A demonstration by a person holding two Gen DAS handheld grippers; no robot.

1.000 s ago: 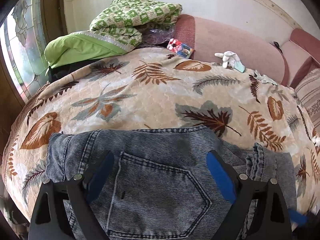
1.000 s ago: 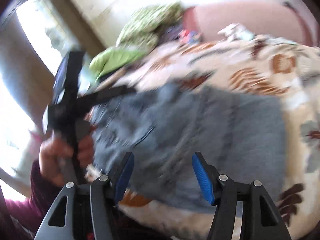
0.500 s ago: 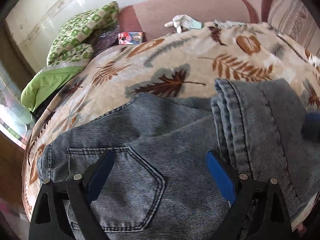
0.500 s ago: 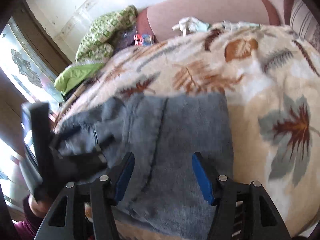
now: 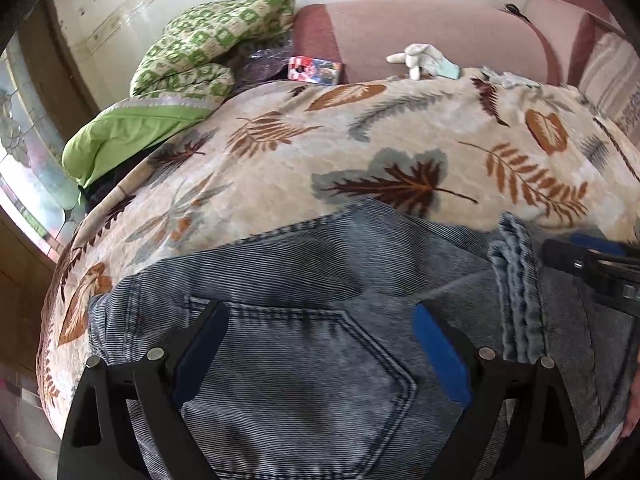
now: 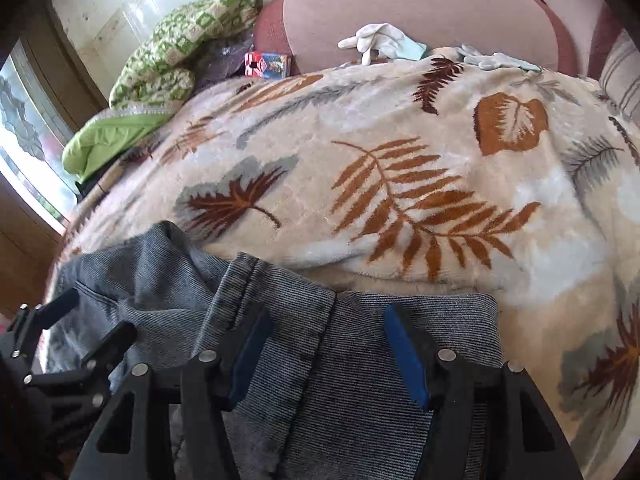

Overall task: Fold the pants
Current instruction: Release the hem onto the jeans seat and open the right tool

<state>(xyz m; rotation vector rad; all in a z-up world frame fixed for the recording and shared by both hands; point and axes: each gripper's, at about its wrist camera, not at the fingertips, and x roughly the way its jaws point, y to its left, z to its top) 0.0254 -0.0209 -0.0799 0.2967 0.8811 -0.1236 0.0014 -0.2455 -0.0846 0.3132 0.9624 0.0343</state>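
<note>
Both my tongs, left (image 5: pixel 320 348) and right (image 6: pixel 326 350), hang open and empty over the folded grey-blue ribbed denim pants (image 5: pixel 304 280) on the leaf-patterned cream blanket (image 6: pixel 400 152).

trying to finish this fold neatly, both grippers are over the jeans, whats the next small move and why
Probably lower the right gripper onto the turned-over hem and close on it. Both grippers hang open above the jeans, gripping nothing, and that hem edge lies bunched and skewed beside the left gripper.

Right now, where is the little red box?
In both views the red box lies at the far edge of the leaf blanket, between the green checked quilt and white glove.
</note>
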